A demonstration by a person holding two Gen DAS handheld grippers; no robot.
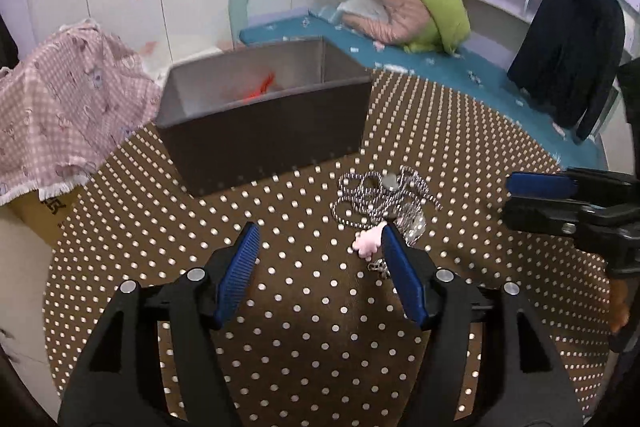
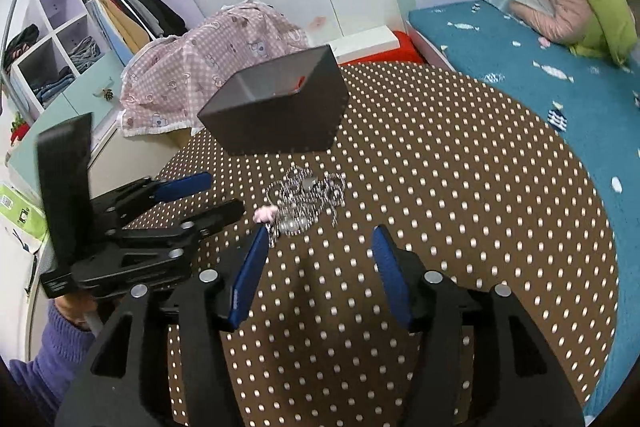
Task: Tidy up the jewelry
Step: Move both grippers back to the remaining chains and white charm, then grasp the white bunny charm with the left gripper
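Where bed [image 2: 500,39] borders, dotted tablecloth [image 2: 440,167] holds box [image 2: 280,123].

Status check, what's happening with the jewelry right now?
Left gripper open, right gripper open. Jewelry pile loose on table, outside box. Nothing blocking.

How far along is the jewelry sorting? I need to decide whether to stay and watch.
Barely started. Something red already lies in the dark box. Nothing is in hand: the left gripper and right gripper are both open and empty. The tangled chains and pink charm lie on the dotted tablecloth, outside the box.
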